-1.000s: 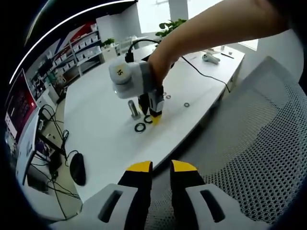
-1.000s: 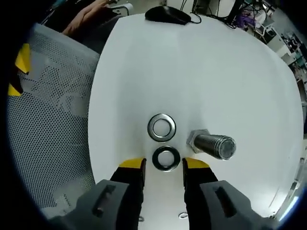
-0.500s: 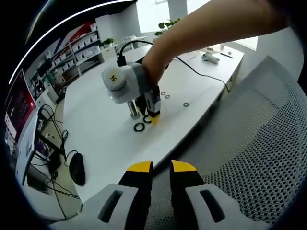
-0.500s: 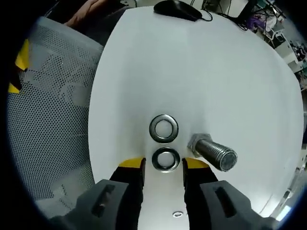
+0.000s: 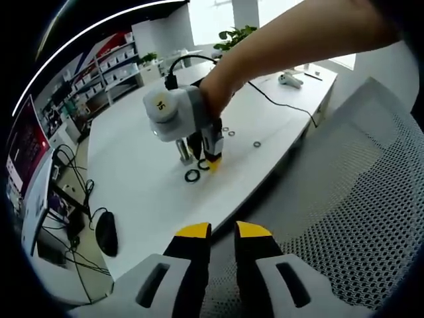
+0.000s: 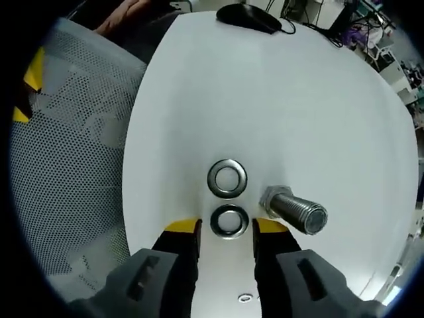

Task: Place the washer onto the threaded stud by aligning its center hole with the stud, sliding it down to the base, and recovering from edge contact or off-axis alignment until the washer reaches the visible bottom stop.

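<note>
The right hand-held gripper (image 6: 226, 226) hangs low over the white desk (image 6: 291, 106), its yellow-tipped jaws standing apart with a washer (image 6: 229, 221) lying flat on the desk between the tips. From the right gripper view I cannot tell whether the tips touch its rim. A second washer (image 6: 227, 178) lies flat just beyond the first, close to it but apart. The threaded stud (image 6: 295, 212) stands on its hex base just to the right of the nearer washer, beside the right-hand jaw, and carries no washer on its thread. A small ring (image 6: 246, 298) lies on the desk between the two jaw bodies, nearer the camera. At the far edge of the desk sits a black computer mouse (image 6: 242, 16), and a grey mesh chair (image 6: 66, 159) is alongside the desk.

From the left gripper view, the left hand-held gripper (image 5: 222, 230) is held well back from the work, over the mesh chair, with its jaws nearly together and nothing between them. Out on the desk a person's hand (image 5: 215, 89) grips the right hand-held gripper, its tips down beside the stud and the two washers. A few more small rings (image 5: 257, 144) are scattered further along the desk.
</note>
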### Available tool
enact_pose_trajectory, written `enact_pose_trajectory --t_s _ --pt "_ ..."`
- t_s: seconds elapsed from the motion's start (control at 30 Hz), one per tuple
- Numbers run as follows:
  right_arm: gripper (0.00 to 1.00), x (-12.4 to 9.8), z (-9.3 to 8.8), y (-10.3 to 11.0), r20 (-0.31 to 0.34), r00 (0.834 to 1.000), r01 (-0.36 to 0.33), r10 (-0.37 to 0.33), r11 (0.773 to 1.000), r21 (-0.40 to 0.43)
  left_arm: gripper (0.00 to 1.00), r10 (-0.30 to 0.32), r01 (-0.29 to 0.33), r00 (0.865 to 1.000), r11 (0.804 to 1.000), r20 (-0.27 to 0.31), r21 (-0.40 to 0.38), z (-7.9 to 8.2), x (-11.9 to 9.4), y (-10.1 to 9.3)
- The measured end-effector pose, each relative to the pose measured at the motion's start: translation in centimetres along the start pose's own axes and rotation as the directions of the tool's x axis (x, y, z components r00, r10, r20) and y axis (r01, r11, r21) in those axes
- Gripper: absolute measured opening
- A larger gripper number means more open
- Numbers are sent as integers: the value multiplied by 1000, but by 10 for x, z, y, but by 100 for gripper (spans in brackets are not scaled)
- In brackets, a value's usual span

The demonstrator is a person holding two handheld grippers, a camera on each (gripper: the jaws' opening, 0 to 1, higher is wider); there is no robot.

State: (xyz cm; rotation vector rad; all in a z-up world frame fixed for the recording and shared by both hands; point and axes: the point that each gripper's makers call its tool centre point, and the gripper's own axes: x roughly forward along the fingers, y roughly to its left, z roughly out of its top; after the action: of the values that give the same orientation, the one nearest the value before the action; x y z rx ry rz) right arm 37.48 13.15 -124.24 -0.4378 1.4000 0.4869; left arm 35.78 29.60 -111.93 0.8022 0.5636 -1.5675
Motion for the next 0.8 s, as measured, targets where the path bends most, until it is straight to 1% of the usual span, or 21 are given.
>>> enact_pose_trajectory --t_s 0.1,0.23,0.5,0.7,0.8 --pt "34 0 0 -2 13 1000 -4 4 1000 -6 12 2 -2 1000 1000 0 -1 0 0 0" --pt "34 1 1 -3 16 1000 -8 9 1000 -20 12 3 -3 1000 1000 0 -2 0 0 0" --pt "34 0 1 -3 23 1000 -8 8 1000 -22 12 5 -5 1000 1000 0 -2 0 0 0" --pt "34 -1 1 -2 61 998 -5 7 1000 -25 12 5 -5 1000 1000 1 -2 0 0 0" --pt "33 0 1 -3 80 997 -3 3 1000 4 12 3 -3 1000 1000 -1 -2 0 0 0"
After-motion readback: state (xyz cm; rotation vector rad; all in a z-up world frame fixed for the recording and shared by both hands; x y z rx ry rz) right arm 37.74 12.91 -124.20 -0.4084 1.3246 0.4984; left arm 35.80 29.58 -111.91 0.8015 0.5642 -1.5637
